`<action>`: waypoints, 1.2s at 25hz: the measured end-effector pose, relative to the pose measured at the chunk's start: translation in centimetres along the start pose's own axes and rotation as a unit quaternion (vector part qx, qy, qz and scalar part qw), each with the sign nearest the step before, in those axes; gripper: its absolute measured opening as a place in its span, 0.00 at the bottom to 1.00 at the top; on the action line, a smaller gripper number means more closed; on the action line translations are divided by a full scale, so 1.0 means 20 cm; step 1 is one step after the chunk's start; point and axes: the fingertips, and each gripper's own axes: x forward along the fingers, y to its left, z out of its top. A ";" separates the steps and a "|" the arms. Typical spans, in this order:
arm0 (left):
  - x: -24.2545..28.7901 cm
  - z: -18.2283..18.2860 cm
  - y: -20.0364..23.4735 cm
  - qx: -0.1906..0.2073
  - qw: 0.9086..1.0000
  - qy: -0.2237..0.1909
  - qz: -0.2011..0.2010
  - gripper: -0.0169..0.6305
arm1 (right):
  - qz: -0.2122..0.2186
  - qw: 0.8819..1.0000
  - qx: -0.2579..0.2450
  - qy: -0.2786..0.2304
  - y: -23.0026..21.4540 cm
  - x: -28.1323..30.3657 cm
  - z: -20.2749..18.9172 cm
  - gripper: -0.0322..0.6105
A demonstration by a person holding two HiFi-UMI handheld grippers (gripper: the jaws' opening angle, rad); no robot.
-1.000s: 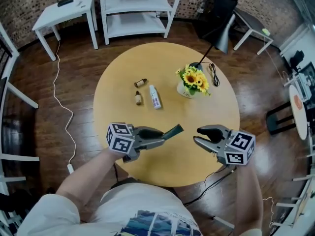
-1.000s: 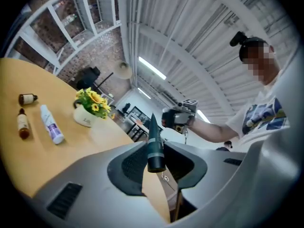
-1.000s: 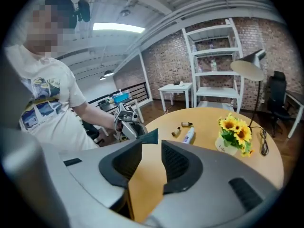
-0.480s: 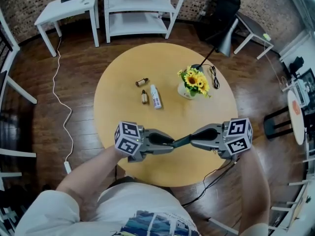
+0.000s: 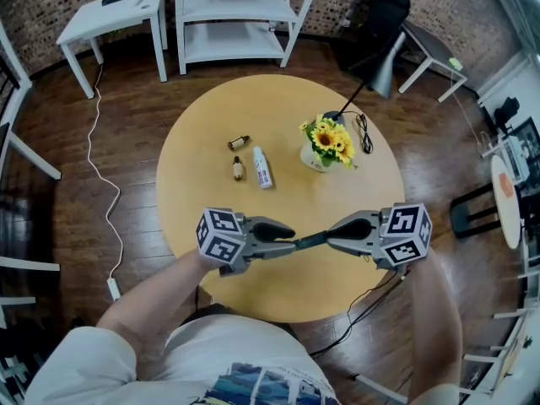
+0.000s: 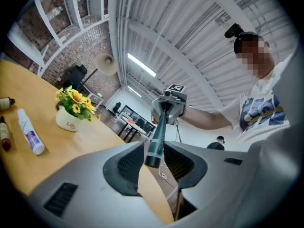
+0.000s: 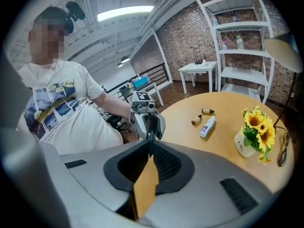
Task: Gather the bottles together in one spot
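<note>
Jaws: left gripper (image 5: 289,244) clamped on one end of a slim dark-green bottle (image 5: 310,240). The right gripper (image 5: 332,236) has just been closing and now pinches the other end.

Head view: the bottle bridges both grippers above the table (image 5: 363,192), apparently a hand-over. A white bottle (image 5: 263,168) and two small brown bottles (image 5: 237,169) lie clustered mid-table, the probable gathering spot, near a flower pot (image 5: 319,157).

Left gripper view: both pads press the bottle's near end.

Right gripper view: the pads meet on its tip.
</note>
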 end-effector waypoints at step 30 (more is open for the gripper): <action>-0.37 -0.54 0.23 -0.009 0.936 0.168 0.309 0.21 | -0.236 0.956 -0.009 0.175 -1.36 -0.04 -0.62 0.10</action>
